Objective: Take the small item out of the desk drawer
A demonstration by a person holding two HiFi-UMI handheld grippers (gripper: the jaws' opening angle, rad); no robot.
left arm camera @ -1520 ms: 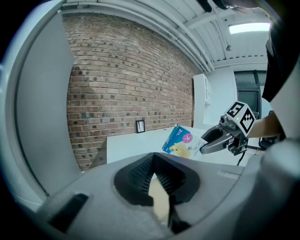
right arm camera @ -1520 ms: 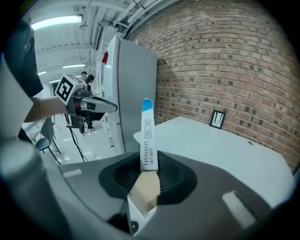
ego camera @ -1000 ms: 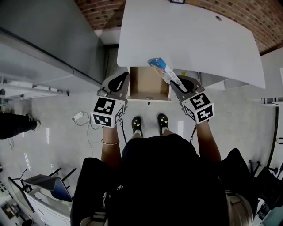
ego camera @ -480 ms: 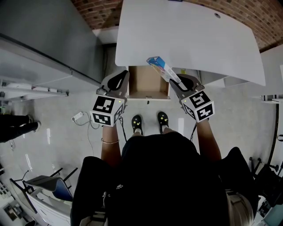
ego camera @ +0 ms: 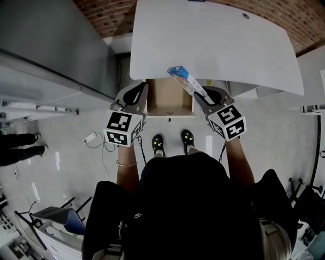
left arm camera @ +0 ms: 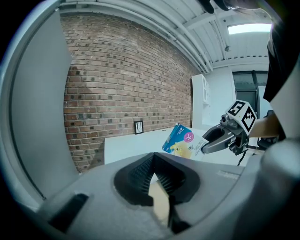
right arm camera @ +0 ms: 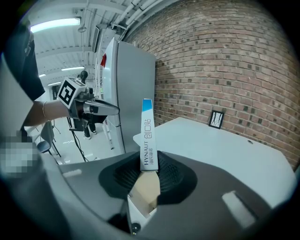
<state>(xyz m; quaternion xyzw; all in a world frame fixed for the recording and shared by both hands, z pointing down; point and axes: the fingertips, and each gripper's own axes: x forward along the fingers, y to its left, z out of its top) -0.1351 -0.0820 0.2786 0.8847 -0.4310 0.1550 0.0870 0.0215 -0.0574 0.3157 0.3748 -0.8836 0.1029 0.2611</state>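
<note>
My right gripper (ego camera: 202,94) is shut on one end of a small flat blue-and-white box (ego camera: 185,79), which hangs tilted over the front edge of the white desk (ego camera: 213,45). In the right gripper view the box (right arm camera: 147,133) stands upright between the pads of that gripper (right arm camera: 149,165). Below it the open drawer (ego camera: 169,95) shows a bare brown inside. At the drawer's left side, my left gripper (ego camera: 136,94) is shut with nothing in it. The left gripper view shows its closed jaws (left arm camera: 153,174), and beyond them the box (left arm camera: 182,140) in the right gripper (left arm camera: 216,138).
A tall grey cabinet (ego camera: 56,45) stands left of the desk and a brick wall (ego camera: 106,6) runs behind it. The person's shoes (ego camera: 157,142) are just in front of the drawer. A power strip with cables (ego camera: 90,136) lies on the floor, and a bystander's legs (ego camera: 20,147) are at the far left.
Both grippers and the box stay where they were. The view has drifted slightly, and the bystander's legs at the left have shifted.
</note>
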